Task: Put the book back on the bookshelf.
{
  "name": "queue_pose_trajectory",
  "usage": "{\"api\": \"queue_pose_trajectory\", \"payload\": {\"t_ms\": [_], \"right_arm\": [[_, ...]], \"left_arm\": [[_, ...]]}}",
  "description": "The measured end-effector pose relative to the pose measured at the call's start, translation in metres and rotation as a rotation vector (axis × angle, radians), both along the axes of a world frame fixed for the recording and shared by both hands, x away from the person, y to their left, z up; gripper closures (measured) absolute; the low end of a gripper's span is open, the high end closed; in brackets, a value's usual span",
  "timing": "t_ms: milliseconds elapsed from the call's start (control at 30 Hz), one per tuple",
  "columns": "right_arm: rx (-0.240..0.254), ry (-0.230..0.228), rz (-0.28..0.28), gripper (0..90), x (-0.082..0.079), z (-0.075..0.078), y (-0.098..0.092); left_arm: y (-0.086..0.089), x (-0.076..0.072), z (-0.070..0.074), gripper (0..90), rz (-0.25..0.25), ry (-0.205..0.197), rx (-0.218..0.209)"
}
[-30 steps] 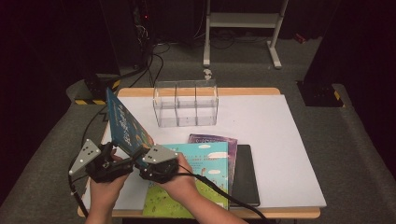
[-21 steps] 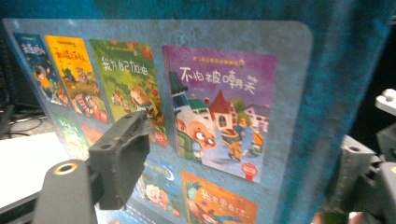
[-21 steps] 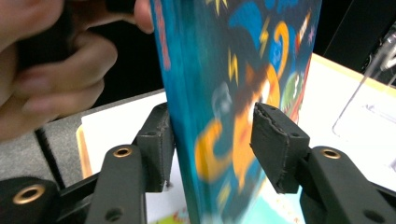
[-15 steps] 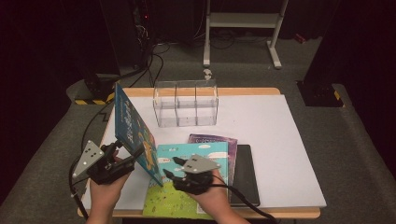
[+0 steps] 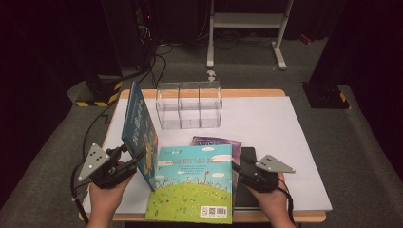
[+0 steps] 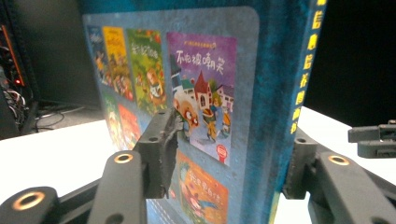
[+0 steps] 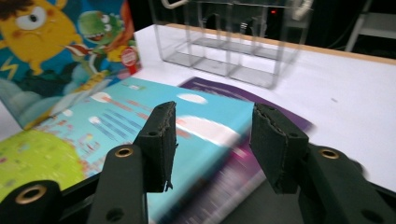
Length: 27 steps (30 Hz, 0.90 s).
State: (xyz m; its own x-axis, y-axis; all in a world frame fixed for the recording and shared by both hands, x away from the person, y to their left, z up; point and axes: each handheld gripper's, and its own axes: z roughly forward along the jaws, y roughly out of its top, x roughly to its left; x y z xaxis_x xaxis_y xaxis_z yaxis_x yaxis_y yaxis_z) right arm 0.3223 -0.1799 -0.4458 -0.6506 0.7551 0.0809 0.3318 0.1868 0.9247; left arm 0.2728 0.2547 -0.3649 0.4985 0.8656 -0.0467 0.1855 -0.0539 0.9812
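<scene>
Bench [image 5: 285, 142] carries a clear three-bay organiser [image 5: 190, 105] at its far side, taken as landmark. Near of it lies the green-cover book [image 5: 192, 185] atop a purple book [image 5: 216, 142], stacked flat. Left of the organiser, the blue book [image 5: 138, 128] stands upright, likely for slotting. Left tool [image 5: 124, 159] has just been closing and clamps its spine edge. Right tool [image 7: 210, 140] hovers half-open, empty, over the stack's right edge.

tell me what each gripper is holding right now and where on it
The left gripper clamps the upright blue book across its spine edge; the right gripper holds nothing.
</scene>
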Motion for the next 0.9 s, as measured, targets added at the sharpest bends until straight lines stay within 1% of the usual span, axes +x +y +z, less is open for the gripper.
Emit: {"api": "queue_pose_trajectory", "payload": {"t_ms": [33, 67, 100, 133, 167, 200, 233, 267, 300, 333, 367, 400, 433, 500, 533, 633, 800, 833, 867, 900], "right_arm": [[0.008, 0.0, -0.008, 50.6, -0.001, -0.003, -0.006], [0.03, 0.007, -0.015, 50.9, -0.003, -0.009, -0.014], [0.033, 0.013, -0.012, 50.9, -0.003, -0.01, -0.016], [0.033, 0.013, -0.012, 50.9, -0.003, -0.01, -0.016], [0.028, 0.014, -0.006, 50.9, -0.004, -0.011, -0.018], [0.027, 0.009, -0.005, 51.2, -0.006, -0.012, -0.02], [0.038, 0.01, -0.004, 51.3, -0.007, -0.011, -0.022], [0.054, 0.01, -0.001, 51.4, -0.008, -0.011, -0.025], [0.054, 0.01, -0.001, 51.4, -0.008, -0.011, -0.025], [0.06, 0.009, 0.0, 51.4, -0.008, -0.01, -0.026], [0.074, 0.008, 0.0, 51.6, -0.009, -0.009, -0.028], [0.074, 0.008, 0.0, 51.6, -0.009, -0.009, -0.028], [0.077, 0.008, 0.0, 51.6, -0.009, -0.008, -0.029], [0.081, 0.011, 0.001, 51.6, -0.008, -0.009, -0.029], [0.084, 0.017, 0.001, 51.6, -0.008, -0.01, -0.029], [0.082, 0.021, 0.002, 51.5, -0.007, -0.011, -0.027], [0.083, 0.035, 0.0, 51.4, -0.006, -0.014, -0.025], [0.084, 0.037, -0.001, 51.4, -0.006, -0.015, -0.024], [0.083, 0.04, -0.001, 51.5, -0.006, -0.015, -0.024], [0.084, 0.043, -0.002, 51.5, -0.006, -0.016, -0.024]], "left_arm": [[-0.001, -0.001, 0.002, 51.8, 0.003, 0.008, 0.018], [-0.003, -0.004, 0.005, 56.7, 0.028, 0.01, 0.051], [-0.003, -0.004, 0.005, 59.7, 0.028, 0.01, 0.051], [-0.004, -0.006, 0.006, 59.7, 0.059, 0.007, 0.062], [-0.003, -0.008, 0.005, 63.4, 0.087, 0.012, 0.061], [-0.001, -0.009, 0.004, 67.2, 0.101, 0.022, 0.058], [0.002, -0.009, 0.002, 67.6, 0.113, 0.035, 0.047], [0.004, -0.009, 0.001, 70.1, 0.123, 0.044, 0.038], [0.007, -0.011, -0.002, 70.1, 0.139, 0.042, 0.03], [0.009, -0.012, -0.004, 73.1, 0.147, 0.043, 0.026], [0.012, -0.013, -0.006, 75.2, 0.169, 0.035, 0.023], [0.012, -0.013, -0.006, 76.3, 0.169, 0.035, 0.023], [0.014, -0.013, -0.006, 76.3, 0.19, 0.026, 0.03], [0.016, -0.013, -0.007, 78.6, 0.216, 0.006, 0.039], [0.017, -0.013, -0.007, 79.0, 0.217, 0.002, 0.038], [0.021, -0.008, -0.006, 78.1, 0.188, -0.005, 0.027], [0.025, 0.004, -0.001, 76.7, 0.167, 0.012, 0.017], [0.026, 0.006, 0.0, 76.9, 0.166, 0.01, 0.02], [0.025, 0.007, 0.001, 79.2, 0.189, 0.004, 0.042], [0.025, 0.008, 0.002, 81.6, 0.2, 0.003, 0.058]]}}
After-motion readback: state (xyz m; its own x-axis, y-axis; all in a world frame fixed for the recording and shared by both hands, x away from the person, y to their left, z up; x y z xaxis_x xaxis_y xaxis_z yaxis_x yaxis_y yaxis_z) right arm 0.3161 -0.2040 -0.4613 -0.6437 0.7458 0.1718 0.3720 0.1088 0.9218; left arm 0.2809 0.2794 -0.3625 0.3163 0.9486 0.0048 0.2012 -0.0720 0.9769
